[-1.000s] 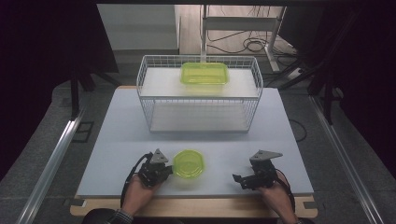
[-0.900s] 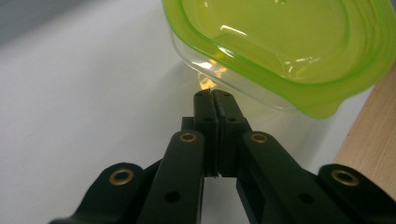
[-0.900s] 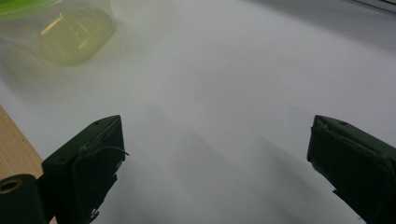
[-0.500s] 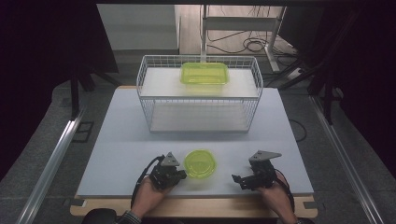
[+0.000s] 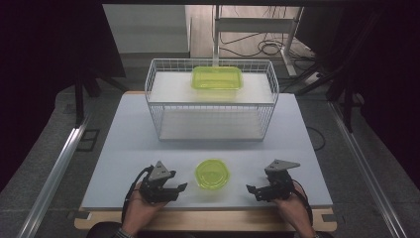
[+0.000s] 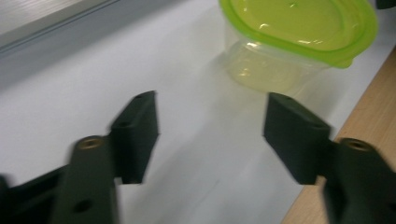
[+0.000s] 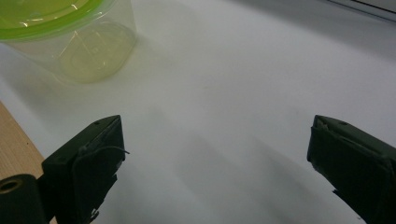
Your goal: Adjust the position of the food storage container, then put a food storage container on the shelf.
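A round clear container with a lime-green lid stands on the white table top near its front edge, between my two grippers. My left gripper lies to the left of it, open, jaws pointing toward it with a small gap. In the left gripper view the container sits ahead and to the right of the open left gripper. My right gripper rests open to the right of the container. The right gripper view has the container at upper left, beyond the wide-open right gripper.
A white wire rack stands across the back half of the table. A rectangular lime-green lidded container lies on its top shelf. A wooden strip edges the table front. Metal rails run along the floor on both sides.
The round container moved a little to the right along with my left gripper. That gripper has since drawn back left and now stands apart from it. The right gripper stayed put.
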Demonstrator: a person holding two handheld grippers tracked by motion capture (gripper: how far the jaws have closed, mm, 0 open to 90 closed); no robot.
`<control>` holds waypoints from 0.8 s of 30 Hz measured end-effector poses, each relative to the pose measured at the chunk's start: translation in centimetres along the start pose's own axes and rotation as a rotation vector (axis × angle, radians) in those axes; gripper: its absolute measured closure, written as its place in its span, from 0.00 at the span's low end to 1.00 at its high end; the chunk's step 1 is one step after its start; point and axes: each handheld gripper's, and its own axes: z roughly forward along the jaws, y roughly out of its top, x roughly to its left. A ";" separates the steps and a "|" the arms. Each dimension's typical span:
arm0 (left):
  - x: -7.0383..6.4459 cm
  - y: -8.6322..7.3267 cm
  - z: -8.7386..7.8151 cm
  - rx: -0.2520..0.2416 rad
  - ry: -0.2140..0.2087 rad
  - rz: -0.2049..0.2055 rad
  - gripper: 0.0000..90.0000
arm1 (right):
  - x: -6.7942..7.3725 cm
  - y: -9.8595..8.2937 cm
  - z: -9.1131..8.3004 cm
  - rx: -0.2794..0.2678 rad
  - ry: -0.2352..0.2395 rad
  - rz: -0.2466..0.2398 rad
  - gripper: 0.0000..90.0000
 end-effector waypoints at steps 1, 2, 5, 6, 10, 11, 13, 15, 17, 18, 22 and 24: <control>0.0 -0.2 -0.1 0.003 0.014 0.007 0.32 | 0.0 0.0 0.0 0.000 0.000 0.000 0.05; -0.1 -0.4 -0.2 0.010 0.039 0.019 0.27 | 0.0 0.0 0.0 0.001 0.001 0.000 0.05; -0.1 -0.8 -0.2 0.038 0.081 0.024 0.13 | 0.0 0.0 0.0 0.001 0.004 0.001 0.05; -0.1 -0.9 -0.3 0.038 0.081 0.022 0.11 | 0.1 0.0 0.0 0.002 0.006 0.000 0.05; 0.1 -1.5 -0.5 0.058 0.075 0.013 0.06 | 0.1 0.0 0.1 0.004 0.008 -0.004 0.05; 0.1 -1.7 -0.5 0.061 0.079 0.017 0.05 | 0.1 0.0 0.1 0.004 0.008 -0.004 0.05; 0.1 -2.0 -0.5 0.069 0.090 0.027 0.04 | 0.1 0.0 0.2 0.007 0.010 -0.004 0.05; 0.0 -2.3 -0.5 0.069 0.089 0.025 0.03 | 0.1 -0.1 0.2 0.012 0.012 -0.002 0.05; 0.0 -2.4 -0.5 0.070 0.091 0.025 0.02 | 0.1 -0.1 0.2 0.013 0.013 -0.002 0.05; 0.0 -2.5 -0.5 0.067 0.091 0.025 0.02 | 0.1 -0.1 0.3 0.013 0.013 -0.002 0.05; 0.0 -2.6 -0.5 0.058 0.092 0.030 0.00 | 0.1 -0.1 0.2 0.006 0.015 -0.003 0.04; 0.0 -2.7 -0.5 0.053 0.095 0.032 0.00 | 0.1 0.0 0.1 -0.001 0.018 0.000 0.05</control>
